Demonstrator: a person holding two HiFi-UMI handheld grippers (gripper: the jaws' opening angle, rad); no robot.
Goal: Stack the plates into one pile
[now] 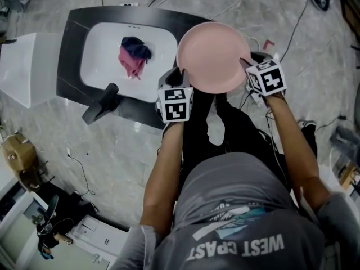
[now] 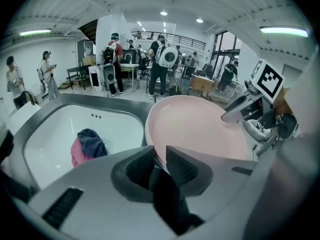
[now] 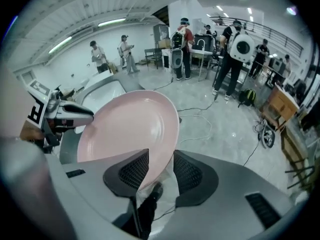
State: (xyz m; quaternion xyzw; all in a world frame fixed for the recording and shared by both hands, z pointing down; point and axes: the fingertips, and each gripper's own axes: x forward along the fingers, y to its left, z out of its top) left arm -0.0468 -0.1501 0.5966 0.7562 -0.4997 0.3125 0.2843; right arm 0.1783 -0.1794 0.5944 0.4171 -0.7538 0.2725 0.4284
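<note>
Pink plate (image 1: 214, 57) faces up, spanning from left gripper (image 1: 181, 73) to right gripper (image 1: 246, 64).

Most of the white sink basin (image 1: 104, 49) lies open from above, save a crumpled pink-and-navy cloth (image 1: 134, 56) right of its centre. A black faucet (image 1: 104, 102) juts at the basin's near rim; a pink plate (image 1: 214, 57), held aloft, blocks the dark countertop (image 1: 70, 55) right of the basin.

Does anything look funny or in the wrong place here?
Yes. A crumpled pink and dark blue cloth lies in the white sink, where you would expect dishes. The pink plate looks whole.
</note>
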